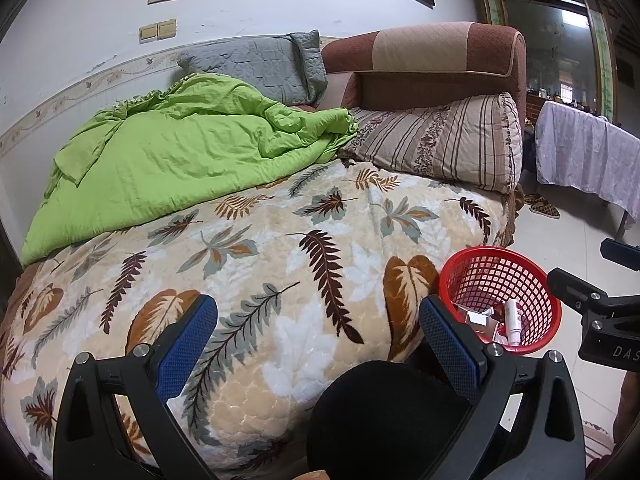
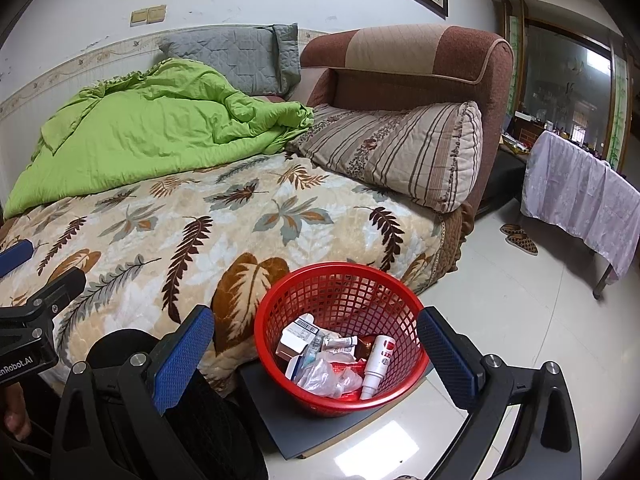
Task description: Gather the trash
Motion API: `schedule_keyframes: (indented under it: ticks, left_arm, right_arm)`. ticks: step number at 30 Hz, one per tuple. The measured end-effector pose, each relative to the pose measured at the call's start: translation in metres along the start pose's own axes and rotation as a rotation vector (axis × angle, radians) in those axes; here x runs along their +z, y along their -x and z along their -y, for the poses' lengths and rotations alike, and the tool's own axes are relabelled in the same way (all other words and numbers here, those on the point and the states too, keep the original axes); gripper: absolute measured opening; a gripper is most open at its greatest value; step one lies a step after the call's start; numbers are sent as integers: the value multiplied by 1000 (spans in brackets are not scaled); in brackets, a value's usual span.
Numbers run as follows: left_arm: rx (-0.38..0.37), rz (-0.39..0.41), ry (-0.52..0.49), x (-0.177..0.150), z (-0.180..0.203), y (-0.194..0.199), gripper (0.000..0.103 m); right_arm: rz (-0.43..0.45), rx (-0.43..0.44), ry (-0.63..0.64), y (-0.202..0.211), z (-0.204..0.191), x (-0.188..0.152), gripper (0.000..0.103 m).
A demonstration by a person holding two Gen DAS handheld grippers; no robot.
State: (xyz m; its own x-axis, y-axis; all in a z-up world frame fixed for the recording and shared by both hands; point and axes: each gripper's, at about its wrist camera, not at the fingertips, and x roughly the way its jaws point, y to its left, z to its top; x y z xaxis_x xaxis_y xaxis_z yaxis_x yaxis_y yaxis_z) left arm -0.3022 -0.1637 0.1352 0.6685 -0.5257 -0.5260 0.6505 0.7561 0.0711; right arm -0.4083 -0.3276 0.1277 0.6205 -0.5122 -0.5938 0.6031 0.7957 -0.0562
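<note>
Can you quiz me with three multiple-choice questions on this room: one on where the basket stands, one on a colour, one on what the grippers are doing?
1. Where does the red basket stand?
A. On the leaf-print blanket
B. On a dark board beside the bed
C. On the striped pillow

2. What colour is the crumpled quilt?
A. Green
B. Purple
C. Red

3. How do the left gripper and right gripper stand?
A. Both shut on trash
B. One holds a bottle
C. Both open, empty

Answers: 1 B, the dark board lies under it on the floor. 2 A, bright green. 3 C, fingers spread apart, nothing between.
</note>
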Motion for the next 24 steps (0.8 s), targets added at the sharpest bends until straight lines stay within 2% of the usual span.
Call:
schedule_keyframes:
  ticks: [24]
  left_arm:
    - [-2, -3, 1, -2, 0, -2, 100]
  right_arm:
    - [-18, 6, -6, -6, 1, -4, 102]
